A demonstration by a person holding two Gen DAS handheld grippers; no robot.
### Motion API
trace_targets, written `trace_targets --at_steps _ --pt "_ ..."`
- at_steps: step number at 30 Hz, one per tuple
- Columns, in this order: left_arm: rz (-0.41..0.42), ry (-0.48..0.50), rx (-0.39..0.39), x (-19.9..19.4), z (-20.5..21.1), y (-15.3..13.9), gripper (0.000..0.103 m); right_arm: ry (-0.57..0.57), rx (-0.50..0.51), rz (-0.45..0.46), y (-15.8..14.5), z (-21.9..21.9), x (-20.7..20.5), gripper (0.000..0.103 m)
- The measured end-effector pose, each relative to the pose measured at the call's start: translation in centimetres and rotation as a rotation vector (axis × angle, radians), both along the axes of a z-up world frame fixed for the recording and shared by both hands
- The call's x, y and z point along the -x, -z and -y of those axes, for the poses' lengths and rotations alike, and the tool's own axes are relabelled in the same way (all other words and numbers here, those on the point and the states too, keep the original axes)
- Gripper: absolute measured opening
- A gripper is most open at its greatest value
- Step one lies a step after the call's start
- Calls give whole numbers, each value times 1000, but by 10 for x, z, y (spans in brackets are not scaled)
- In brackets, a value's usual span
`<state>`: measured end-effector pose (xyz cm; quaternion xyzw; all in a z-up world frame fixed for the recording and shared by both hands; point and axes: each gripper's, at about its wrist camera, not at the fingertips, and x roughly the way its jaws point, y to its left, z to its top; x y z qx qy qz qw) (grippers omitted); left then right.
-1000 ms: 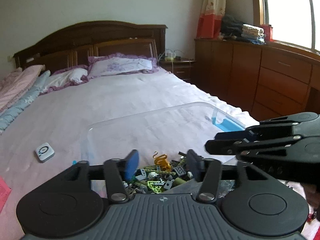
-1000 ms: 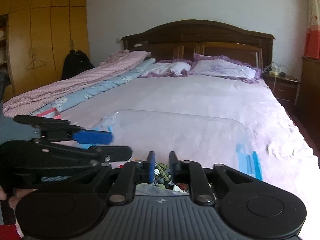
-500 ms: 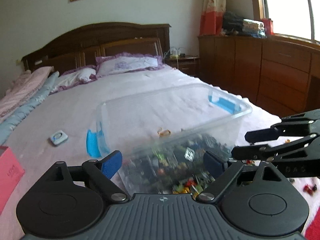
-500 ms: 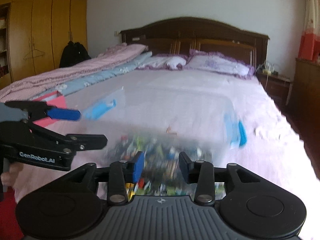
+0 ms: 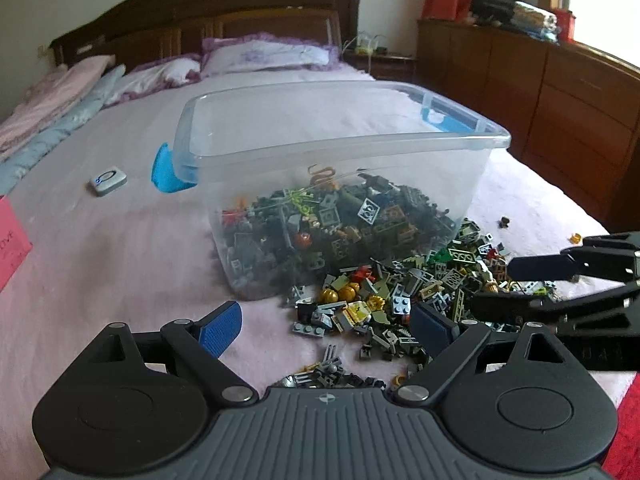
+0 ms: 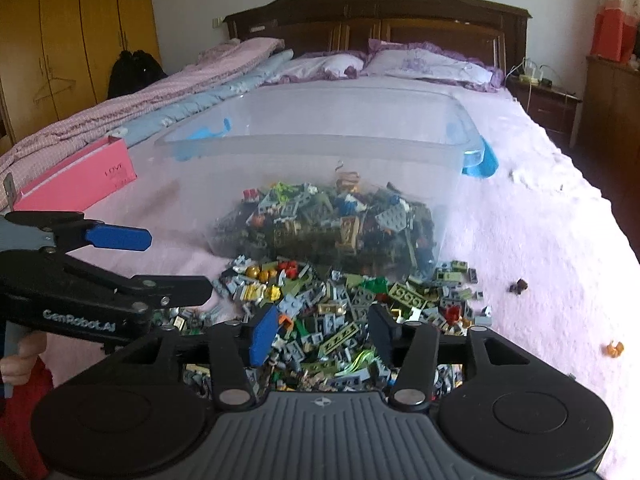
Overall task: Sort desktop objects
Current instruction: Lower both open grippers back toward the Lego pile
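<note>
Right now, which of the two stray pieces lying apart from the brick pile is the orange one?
The orange piece is the nearer stray, low at the right edge of the right wrist view. The other stray, closer to the brick pile, is dark brown.

A bed [image 5: 120, 264] fills the frame; a clear bin [image 5: 340, 148] sits at centre, loose bricks [image 5: 400, 304] below it, a pink box [image 6: 80, 176] at left.

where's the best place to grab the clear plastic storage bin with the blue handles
Grip the clear plastic storage bin by its top rim, at the blue latch handles on its two short ends, coming in from the sides. The walls look smooth and sloped, too wide for either gripper, while the rim lip offers a thin edge. It stands upright, partly full of toy bricks, so a lift from both ends is probably steadier.
</note>
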<state>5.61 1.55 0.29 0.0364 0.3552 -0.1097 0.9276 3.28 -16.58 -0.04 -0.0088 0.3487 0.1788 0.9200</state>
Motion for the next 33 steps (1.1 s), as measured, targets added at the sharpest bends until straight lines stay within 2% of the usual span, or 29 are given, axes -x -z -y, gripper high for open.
trace_targets --at_steps 9,14,19,33 --pt "-57 -127 34 -20 -6 -3 96 50 16 -53 -2 -6 -17 62" --pt "-71 -165 12 -22 -5 -2 102 89 13 -83 0 -3 -26 67" --pt "-72 -180 -2 -21 -3 -2 103 137 1 -120 2 -1 -35 75" --pt "-42 -153 2 -20 4 -7 103 167 8 -136 4 0 -41 78"
